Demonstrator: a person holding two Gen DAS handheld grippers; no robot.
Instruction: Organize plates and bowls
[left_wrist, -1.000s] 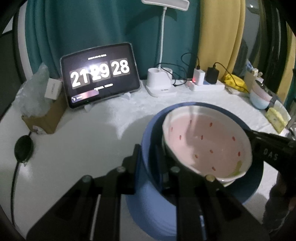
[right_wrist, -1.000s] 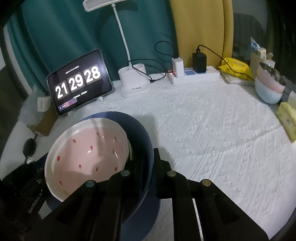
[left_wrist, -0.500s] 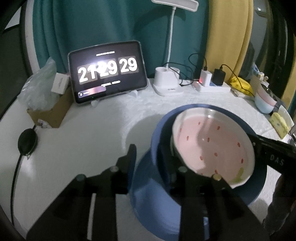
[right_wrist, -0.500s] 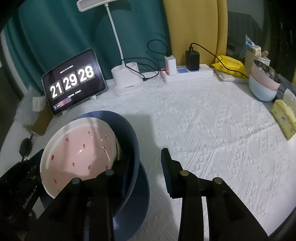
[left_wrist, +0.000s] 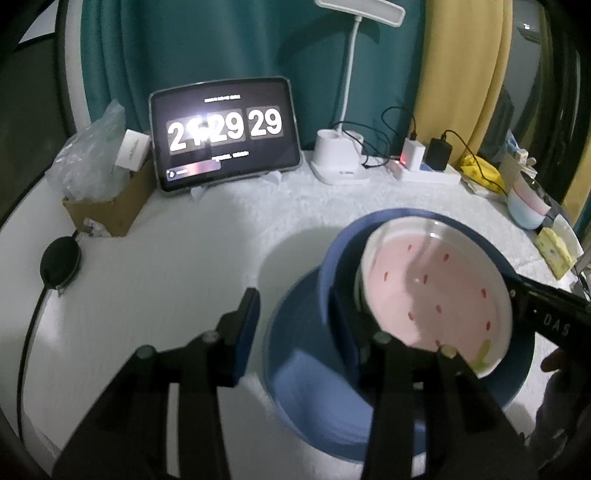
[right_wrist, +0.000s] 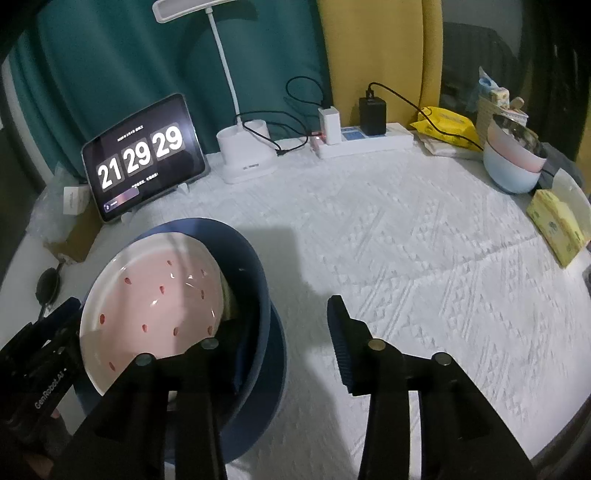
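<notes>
White quilted cloth covers the table (right_wrist: 424, 240), where a pink plate (right_wrist: 155, 310) with red seed specks and a white rim lies tilted inside a dark blue bowl (right_wrist: 255, 280), itself sitting on a blue plate (left_wrist: 295, 369). My left tool (left_wrist: 295, 317) gapes wide, its fingers astride the bowl's near wall without squeezing. My right tool (right_wrist: 291, 343) is equally spread, one finger inside the bowl, the other over bare cloth.

left gripper (left_wrist: 295, 332) jaws now spread, right gripper (right_wrist: 291, 343) too
</notes>
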